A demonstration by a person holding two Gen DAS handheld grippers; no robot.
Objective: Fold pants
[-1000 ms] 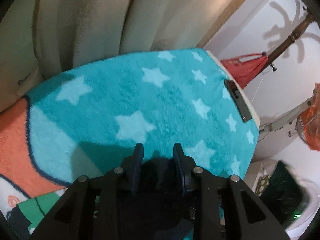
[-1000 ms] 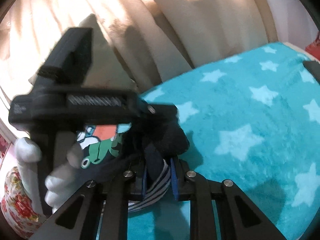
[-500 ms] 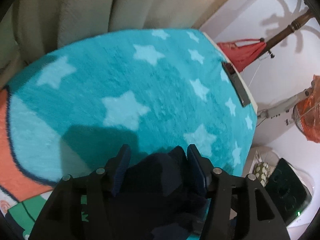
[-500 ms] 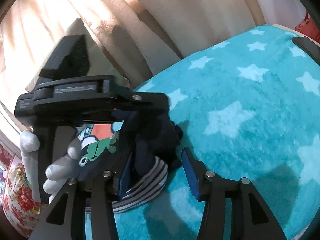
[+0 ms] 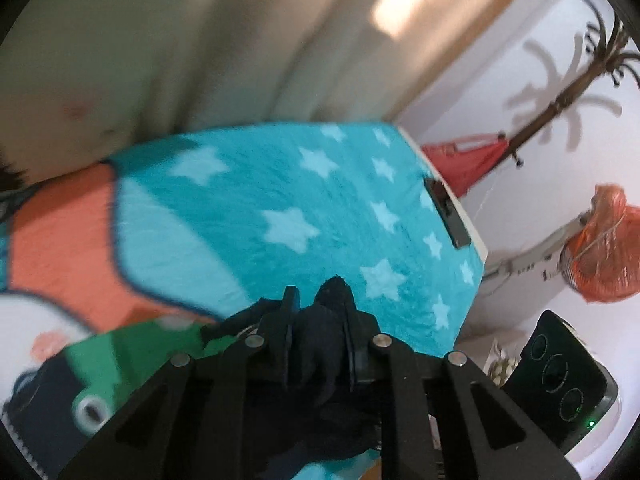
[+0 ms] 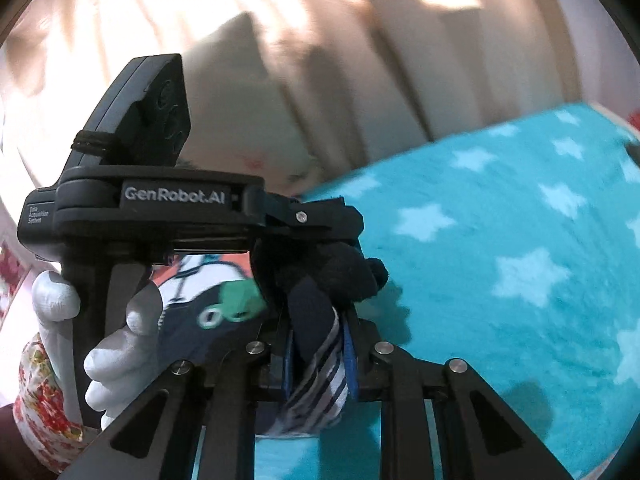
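Observation:
The pants (image 5: 320,344) are dark navy with a green cartoon print (image 5: 132,356) and a striped lining (image 6: 320,364). My left gripper (image 5: 318,304) is shut on a bunch of the navy fabric, above a teal star blanket (image 5: 280,200). My right gripper (image 6: 320,332) is shut on the striped and navy fabric close beside it. In the right wrist view the left gripper's black body (image 6: 192,208) sits just left of and above my right fingers, held by a white-gloved hand (image 6: 120,344). Both ends of the pants are bunched together.
The blanket covers a bed; its orange patch (image 5: 60,240) lies at left. A dark flat remote-like object (image 5: 452,216) lies at the bed's right edge. Beige curtains (image 6: 360,60) hang behind. A coat stand (image 5: 560,96), an orange-covered fan (image 5: 604,248) and a black device (image 5: 560,376) stand right.
Both grippers were open half a second ago and have shut on the pants fabric. Both views have lifted and swung, showing more curtain.

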